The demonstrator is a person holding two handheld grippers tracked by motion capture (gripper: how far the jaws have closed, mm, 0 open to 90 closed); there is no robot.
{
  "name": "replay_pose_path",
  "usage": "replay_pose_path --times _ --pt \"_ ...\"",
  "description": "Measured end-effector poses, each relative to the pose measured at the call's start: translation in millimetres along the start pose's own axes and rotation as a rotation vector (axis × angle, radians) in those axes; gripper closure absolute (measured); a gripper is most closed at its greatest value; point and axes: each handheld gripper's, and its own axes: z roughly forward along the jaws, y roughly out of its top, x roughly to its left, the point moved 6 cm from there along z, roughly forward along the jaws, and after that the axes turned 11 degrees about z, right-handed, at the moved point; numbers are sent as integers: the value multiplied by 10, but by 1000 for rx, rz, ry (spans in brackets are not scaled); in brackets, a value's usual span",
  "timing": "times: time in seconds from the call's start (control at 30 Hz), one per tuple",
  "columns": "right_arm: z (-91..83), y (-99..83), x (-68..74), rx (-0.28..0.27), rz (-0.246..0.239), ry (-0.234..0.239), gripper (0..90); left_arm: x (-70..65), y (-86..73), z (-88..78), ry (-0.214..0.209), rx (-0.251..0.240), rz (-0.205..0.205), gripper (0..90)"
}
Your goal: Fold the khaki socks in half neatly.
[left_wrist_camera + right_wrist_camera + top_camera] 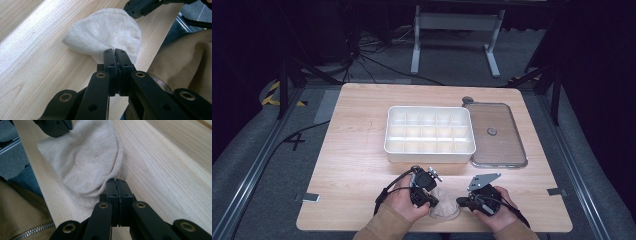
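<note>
High view: one cloth [445, 207], two grippers [424, 187] [463, 201], one tray [430, 132].

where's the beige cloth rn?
High view: the beige cloth lies at the table's near edge, pinched between the left gripper and right gripper, well short of the white compartment tray.

jaws pinching beige cloth [85, 162], wooden table [162, 165]

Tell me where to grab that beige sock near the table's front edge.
Grip the sock by its thin outer hems, one from each side. The middle bulges up rounded; the edges lie flat. The left tool and right tool are shut on opposite edges.
</note>
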Motion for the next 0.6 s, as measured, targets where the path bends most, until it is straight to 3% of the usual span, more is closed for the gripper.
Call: replay_pose_path --times 0.33,0.6 --pt "58 0 124 20 -48 14 900 -68 66 32 3 -22 38 885" --pt "87 -2 147 24 -54 13 900 -129 136 114 -15 -48 73 885"
